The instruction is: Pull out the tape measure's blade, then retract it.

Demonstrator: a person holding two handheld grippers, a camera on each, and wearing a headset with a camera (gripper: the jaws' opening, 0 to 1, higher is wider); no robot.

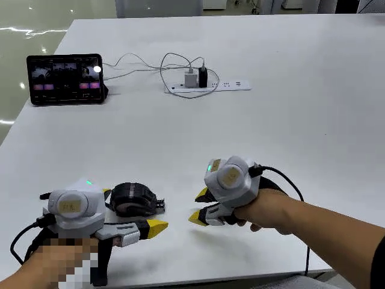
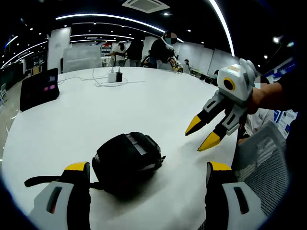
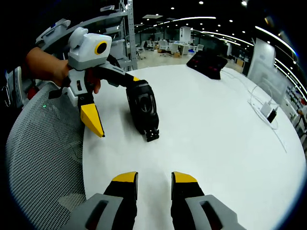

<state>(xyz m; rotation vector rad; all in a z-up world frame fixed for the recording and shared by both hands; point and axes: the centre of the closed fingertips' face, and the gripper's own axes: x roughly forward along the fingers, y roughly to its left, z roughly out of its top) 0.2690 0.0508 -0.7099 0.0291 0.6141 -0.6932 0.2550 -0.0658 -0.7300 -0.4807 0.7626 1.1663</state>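
A black tape measure lies on the white table near its front edge, with no blade showing. My left gripper is open and straddles it, one yellow-tipped finger on each side, without closing on it. In the left gripper view the tape measure sits between the wide-apart jaws of that gripper. My right gripper hovers open a short way right of the case, its tips pointing at it. The right gripper view has its own gripper facing the tape measure and the left gripper.
A tablet stands at the far left of the table. Behind the middle lies a power strip with chargers and looping cables. A mesh chair is at the table's front edge. People stand far off in the room.
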